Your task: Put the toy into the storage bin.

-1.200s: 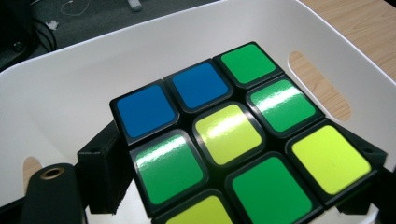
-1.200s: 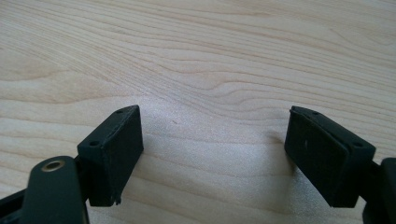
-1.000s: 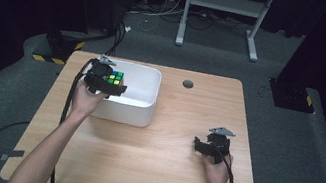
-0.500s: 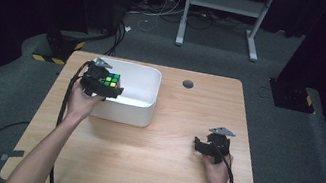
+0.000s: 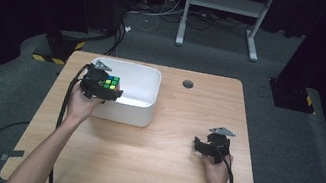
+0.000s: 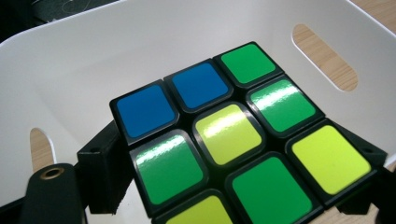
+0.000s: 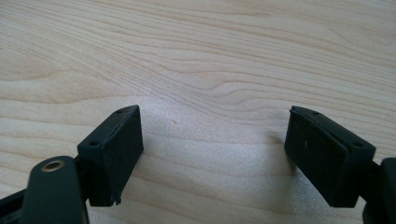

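A Rubik's cube (image 5: 111, 83) with green, yellow and blue stickers is clamped in my left gripper (image 5: 108, 90), which is shut on it. The cube hangs over the left end of a white plastic bin (image 5: 133, 112). Seen from the left gripper view, the cube (image 6: 224, 135) sits between both black jaws of the left gripper (image 6: 233, 173), with the bin's inner wall (image 6: 93, 56) and its handle slots behind it. My right gripper (image 5: 202, 146) rests low on the wooden table (image 5: 157, 171) at the right, open. The right gripper (image 7: 215, 154) has nothing but bare wood between its jaws.
A round cable hole (image 5: 187, 83) sits in the tabletop behind the bin's right side. Cables trail from both grippers toward the table's near edge. Beyond the table, a white desk frame (image 5: 222, 3) and loose cables lie on the dark floor.
The left hand has shifted the cube slightly, still over the bin's left end. The right gripper has stayed where it was.
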The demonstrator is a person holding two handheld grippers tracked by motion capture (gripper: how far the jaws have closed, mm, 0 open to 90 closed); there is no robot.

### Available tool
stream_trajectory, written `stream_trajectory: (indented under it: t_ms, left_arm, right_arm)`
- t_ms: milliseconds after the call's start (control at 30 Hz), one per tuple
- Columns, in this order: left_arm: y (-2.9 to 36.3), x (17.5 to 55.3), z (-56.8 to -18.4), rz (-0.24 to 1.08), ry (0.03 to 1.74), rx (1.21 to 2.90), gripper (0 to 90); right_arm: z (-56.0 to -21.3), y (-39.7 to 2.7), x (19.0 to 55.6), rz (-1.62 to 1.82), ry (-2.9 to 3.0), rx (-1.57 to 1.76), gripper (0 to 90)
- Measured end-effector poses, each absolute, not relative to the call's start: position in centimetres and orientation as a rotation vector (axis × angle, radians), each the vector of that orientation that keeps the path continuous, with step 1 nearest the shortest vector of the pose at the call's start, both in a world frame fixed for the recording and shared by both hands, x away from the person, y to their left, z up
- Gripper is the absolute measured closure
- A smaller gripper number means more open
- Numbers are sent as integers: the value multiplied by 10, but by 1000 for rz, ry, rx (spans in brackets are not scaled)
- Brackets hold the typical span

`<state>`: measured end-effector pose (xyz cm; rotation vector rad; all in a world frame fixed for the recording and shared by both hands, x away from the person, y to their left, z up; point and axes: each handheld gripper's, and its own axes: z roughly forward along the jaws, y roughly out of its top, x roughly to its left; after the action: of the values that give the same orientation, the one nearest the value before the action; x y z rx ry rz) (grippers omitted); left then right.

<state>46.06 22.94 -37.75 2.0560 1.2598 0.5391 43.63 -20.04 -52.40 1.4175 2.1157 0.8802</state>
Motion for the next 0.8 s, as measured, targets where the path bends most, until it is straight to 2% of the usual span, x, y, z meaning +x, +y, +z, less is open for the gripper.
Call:
stream_trajectory:
  t_ms: [800]
  left_arm:
    - [233,460,-389,496,1271,2053,172]
  right_arm:
    - [-524,-200,436,879,2116,1416,194]
